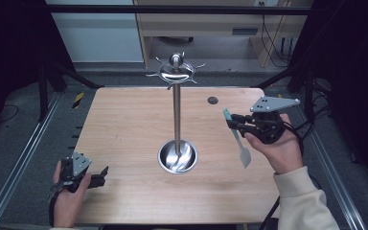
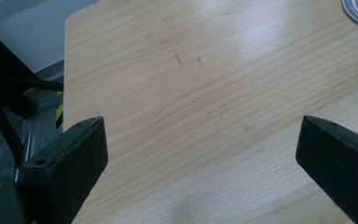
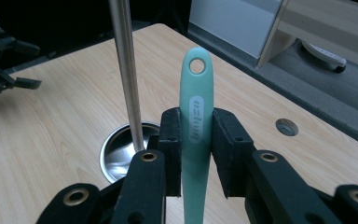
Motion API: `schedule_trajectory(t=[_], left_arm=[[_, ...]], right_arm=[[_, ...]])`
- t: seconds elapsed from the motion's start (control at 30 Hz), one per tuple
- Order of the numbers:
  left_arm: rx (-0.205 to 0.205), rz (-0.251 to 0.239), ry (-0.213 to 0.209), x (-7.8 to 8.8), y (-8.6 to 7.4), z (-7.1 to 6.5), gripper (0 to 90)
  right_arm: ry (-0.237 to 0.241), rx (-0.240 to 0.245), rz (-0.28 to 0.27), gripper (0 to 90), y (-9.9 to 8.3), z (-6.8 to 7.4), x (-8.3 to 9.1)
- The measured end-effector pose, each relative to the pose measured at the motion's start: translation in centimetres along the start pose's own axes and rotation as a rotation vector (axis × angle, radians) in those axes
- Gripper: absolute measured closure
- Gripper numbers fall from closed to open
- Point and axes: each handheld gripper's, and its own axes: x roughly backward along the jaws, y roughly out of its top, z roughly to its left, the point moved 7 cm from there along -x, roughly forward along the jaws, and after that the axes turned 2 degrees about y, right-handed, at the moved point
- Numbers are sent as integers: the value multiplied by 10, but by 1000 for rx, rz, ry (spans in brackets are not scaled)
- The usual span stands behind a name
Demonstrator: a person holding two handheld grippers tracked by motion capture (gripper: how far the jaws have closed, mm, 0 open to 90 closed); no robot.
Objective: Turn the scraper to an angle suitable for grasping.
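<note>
Spatula [image 3: 195, 126] clamped in right gripper [image 3: 196, 140] at 3 o'clock could slip; left gripper [image 2: 200, 140] idle, jaws apart.

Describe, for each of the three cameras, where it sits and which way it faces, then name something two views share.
High view: above the person's side, facing forward and down on the table; both hands show.
Left gripper view: rides the left gripper, facing bare tabletop; open jaws show.
Right gripper view: rides the right gripper, jaws clamping a teal spatula.
Shared: the steel stand.
</note>
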Motion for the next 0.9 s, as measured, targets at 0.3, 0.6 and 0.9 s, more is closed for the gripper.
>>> schedule_trajectory(t=[0.3,0.6,0.9], left_arm=[[-1,-10,7,1,3,3,18],[-17,-6,3,1,3,0,18],[-16,-12,7,2,4,1,18]], right_arm=[[-1,-7,-37,742,8,2,5],[6,-29,-107,742,17,8,9],[20,-30,-148,742,26,15,11]])
